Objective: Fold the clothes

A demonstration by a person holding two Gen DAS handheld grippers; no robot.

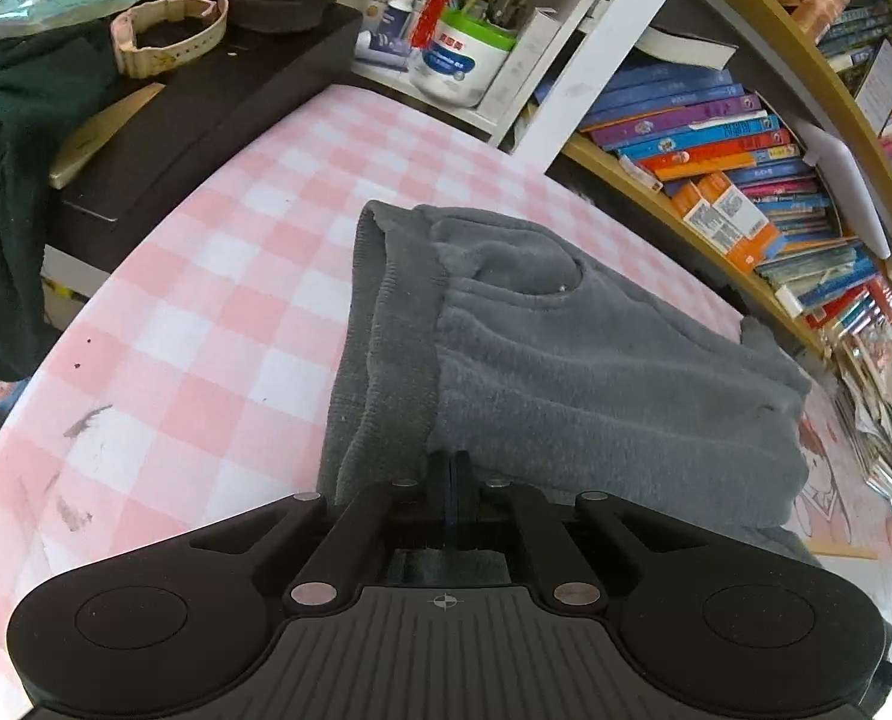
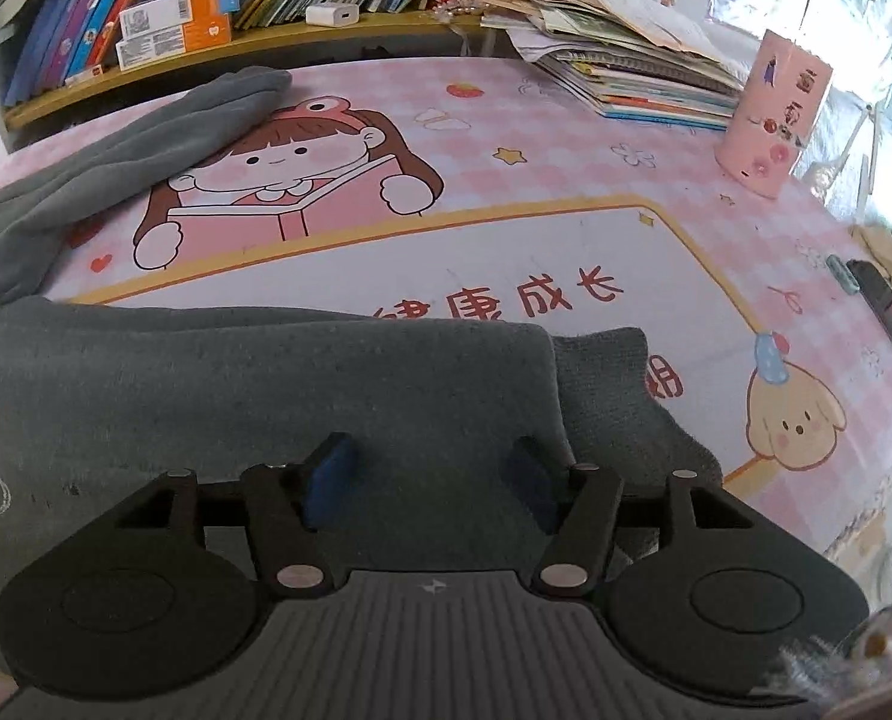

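A child's study corner at home: a desk under a pink checked mat (image 2: 566, 138) printed with a cartoon girl (image 2: 278, 162), shelves crammed with children's books (image 1: 716, 138), a tub of pens (image 1: 464, 54), a stack of workbooks (image 2: 626, 72) and a pink holder (image 2: 773, 120).

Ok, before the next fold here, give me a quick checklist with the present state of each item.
1. Left gripper shut at the garment edge: ok; cloth pinched: cannot tell.
2. Right gripper jaws apart over the cloth, gripping nothing: ok.
3. Garment lying on the mat, not hanging off: cannot tell.
4. Mat beyond the right gripper bare for folding: ok.
5. Pink cup and book stack apart from the garment: ok.
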